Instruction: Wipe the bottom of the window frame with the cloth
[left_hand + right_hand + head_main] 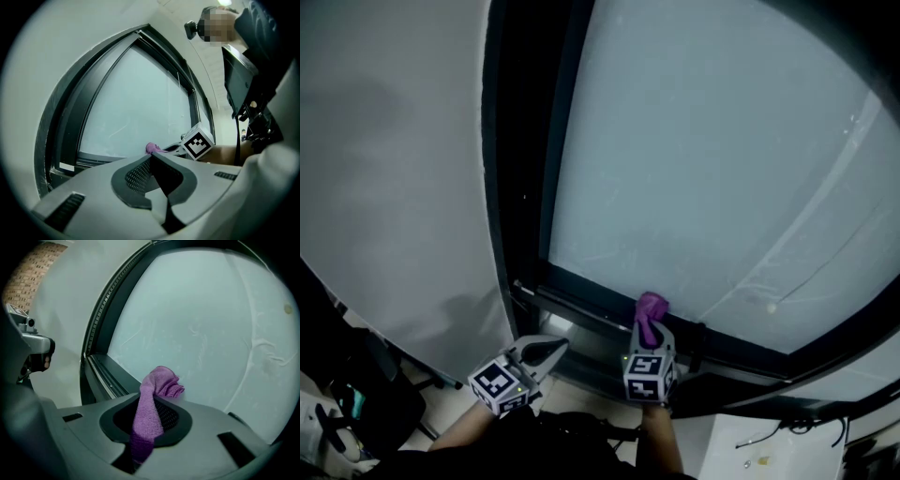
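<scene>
Purple cloth (pixel 148 418) ran as a narrow strip through the clenched jaws of our right gripper (pixel 151 397), its bunched free end poking out past the tips. In the lower middle of the head view that tuft sat at the seam where the dark bottom rail of the window frame (pixel 581 302) met the glass (pixel 703 169). We could not tell whether it pressed on the rail or only hovered against the pane. Our left gripper (pixel 549 349) hung low and to the left of it, jaws closed together on nothing, apart from the rail. Beyond the rail the frosted pane filled the upper right of the frame, and a pale wall (pixel 384 169) filled the upper left. We judged the wipe to be barely begun. To do it well, we would keep the pinch firm and tip the tuft down onto the rail's flat top and its grooved track (pixel 101 372). We would then drag it steadily along the length and into the left corner. Only fabric, never the hard jaw tips, should rub the frame or glass.
</scene>
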Motion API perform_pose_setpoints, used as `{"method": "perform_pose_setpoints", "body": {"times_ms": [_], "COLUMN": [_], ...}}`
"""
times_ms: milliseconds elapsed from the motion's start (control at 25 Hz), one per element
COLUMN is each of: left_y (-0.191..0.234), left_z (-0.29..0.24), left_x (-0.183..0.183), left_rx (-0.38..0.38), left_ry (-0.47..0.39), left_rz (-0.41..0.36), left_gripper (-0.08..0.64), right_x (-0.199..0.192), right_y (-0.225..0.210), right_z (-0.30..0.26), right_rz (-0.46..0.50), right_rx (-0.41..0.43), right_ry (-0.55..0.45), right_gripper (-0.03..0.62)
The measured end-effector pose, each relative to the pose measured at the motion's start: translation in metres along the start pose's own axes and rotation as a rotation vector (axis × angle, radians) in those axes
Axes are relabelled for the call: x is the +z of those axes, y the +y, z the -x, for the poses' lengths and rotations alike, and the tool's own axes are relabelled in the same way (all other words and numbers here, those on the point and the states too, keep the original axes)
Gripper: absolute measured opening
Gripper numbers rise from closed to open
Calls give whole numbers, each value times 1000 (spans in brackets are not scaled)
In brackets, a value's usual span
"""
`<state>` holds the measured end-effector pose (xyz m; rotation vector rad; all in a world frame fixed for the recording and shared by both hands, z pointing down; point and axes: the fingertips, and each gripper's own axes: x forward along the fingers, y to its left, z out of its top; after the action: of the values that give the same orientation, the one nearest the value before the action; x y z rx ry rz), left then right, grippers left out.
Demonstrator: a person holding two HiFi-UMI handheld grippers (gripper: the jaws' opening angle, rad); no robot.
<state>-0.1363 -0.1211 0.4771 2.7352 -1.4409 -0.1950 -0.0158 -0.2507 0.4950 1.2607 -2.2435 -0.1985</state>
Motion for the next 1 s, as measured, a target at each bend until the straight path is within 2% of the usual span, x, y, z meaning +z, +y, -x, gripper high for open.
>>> {"method": "perform_pose_setpoints", "body": {"times_ms": [240,480,600,760,1000], "left_y": [-4,-4,-3,0,7], "left_z": [-2,-4,-5,0,9], "left_x": [-5,-7,-8,-9,-13], "left_rx": [-30,-71,-99,-126,-158], "left_ry": [22,41,46,53,71], "left_rz": [6,12,9,9,30], "left_gripper": [2,2,2,2,2], "right_x": [-11,-22,-28,-27,-36], "right_y": [-17,-34,-40,-43,-57], "right_z": [7,17,23,27,36], "right_rz": [-42,-92,-142,-248,-499], "right_rx": [-68,-170,-215,-256,-289], "right_ry": [4,8,10,-37,-110], "right_gripper": [66,66,66,66,66]}}
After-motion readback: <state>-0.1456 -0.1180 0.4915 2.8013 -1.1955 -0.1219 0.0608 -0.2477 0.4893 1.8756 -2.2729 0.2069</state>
